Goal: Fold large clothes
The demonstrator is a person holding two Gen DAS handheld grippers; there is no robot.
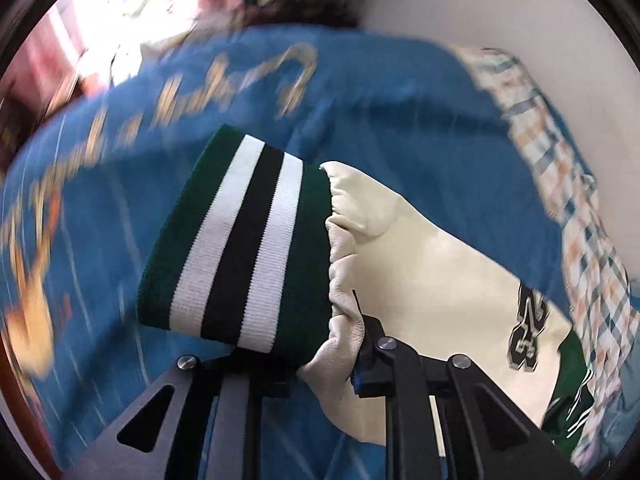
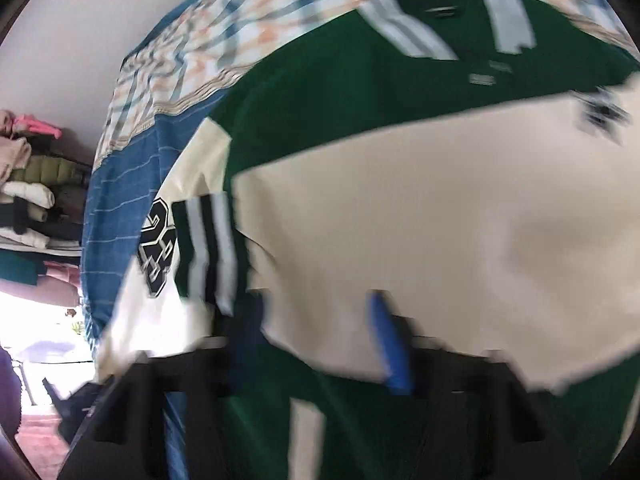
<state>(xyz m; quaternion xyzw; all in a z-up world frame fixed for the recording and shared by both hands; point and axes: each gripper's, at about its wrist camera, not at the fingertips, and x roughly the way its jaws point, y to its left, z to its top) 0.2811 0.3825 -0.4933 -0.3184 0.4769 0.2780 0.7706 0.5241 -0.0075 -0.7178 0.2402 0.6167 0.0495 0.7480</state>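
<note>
A green varsity jacket [image 2: 340, 100] with cream sleeves lies on a blue bedspread [image 1: 400, 120]. In the left wrist view my left gripper [image 1: 324, 360] is shut on the cream sleeve [image 1: 420, 264], just behind its green, white and black striped cuff [image 1: 240, 240]. The cuff sticks up past the fingers, and a "23" patch [image 1: 528, 328] shows further down the sleeve. The right wrist view is blurred. There my right gripper [image 2: 318, 340] has the edge of the other cream sleeve [image 2: 440, 220] between its blue pads [image 2: 390, 344]. Whether the pads press on it is unclear.
A plaid cloth [image 1: 580, 240] covers the bed's far side next to a white wall [image 1: 520, 8]. A stack of folded clothes [image 2: 28, 184] sits on shelves at the left of the right wrist view. Bright window light falls at the upper left [image 1: 120, 12].
</note>
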